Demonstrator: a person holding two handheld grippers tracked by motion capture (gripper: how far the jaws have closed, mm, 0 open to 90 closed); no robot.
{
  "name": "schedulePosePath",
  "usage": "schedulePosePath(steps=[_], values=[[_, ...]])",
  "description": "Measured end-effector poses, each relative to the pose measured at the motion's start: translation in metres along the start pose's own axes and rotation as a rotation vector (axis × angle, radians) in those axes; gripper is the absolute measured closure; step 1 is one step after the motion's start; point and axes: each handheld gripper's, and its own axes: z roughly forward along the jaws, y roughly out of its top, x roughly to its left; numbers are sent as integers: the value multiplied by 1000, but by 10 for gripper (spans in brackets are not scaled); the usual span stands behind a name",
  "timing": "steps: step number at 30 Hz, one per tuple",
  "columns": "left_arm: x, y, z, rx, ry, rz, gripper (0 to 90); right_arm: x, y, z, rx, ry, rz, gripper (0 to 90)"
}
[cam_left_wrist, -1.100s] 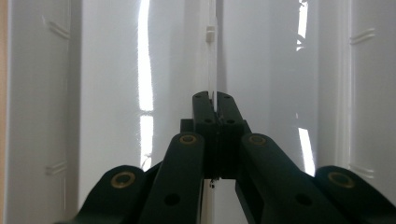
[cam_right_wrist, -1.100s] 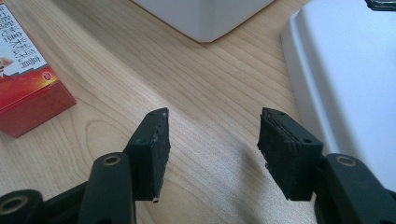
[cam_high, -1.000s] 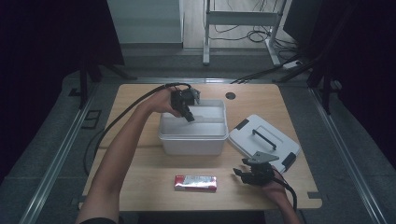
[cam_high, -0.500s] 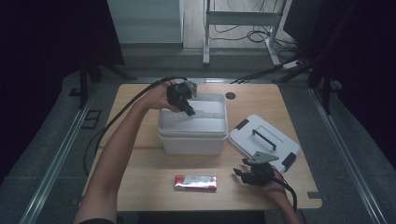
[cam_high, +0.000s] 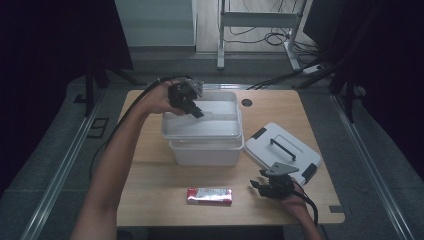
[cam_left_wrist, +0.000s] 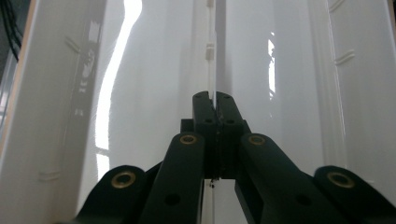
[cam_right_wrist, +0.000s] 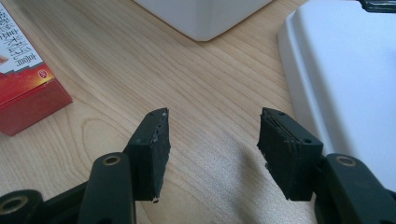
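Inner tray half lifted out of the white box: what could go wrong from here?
1. The left tongs pinch only the thin centre divider of the inner tray, so it may tip or slip.
2. The tray could snag on the white box and drag it.
3. The lid crowds the landing space.

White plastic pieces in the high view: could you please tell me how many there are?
3: an inner tray held by the left gripper, the box beneath it, and the lid to their right.
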Motion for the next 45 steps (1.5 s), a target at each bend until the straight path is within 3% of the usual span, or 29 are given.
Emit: schedulePosePath(steps=[8, 17, 20, 22, 29, 32, 39, 45], values=[[-10, -22, -21, -8, 31, -31, 899, 0, 0, 0, -2, -3, -4, 424], [-21, -70, -47, -8, 95, -112, 900, 0, 1, -2, -8, -6, 2, 424], [-23, -79, -52, -10, 102, -130, 900, 0, 1, -2, -8, -5, 3, 424], [-27, -93, -57, -20, 117, -164, 899, 0, 1, -2, -7, -3, 4, 424], [-32, -124, -61, -21, 132, -217, 899, 0, 1, -1, -3, -3, 0, 424], [-35, -148, -64, -27, 142, -261, 900, 1, 1, 0, 1, -2, 1, 424], [-44, -186, -73, -34, 152, -321, 899, 1, 1, 1, 7, -4, 5, 424], [-51, -209, -74, -46, 167, -376, 900, 2, 1, 3, 9, -4, -2, 423]])
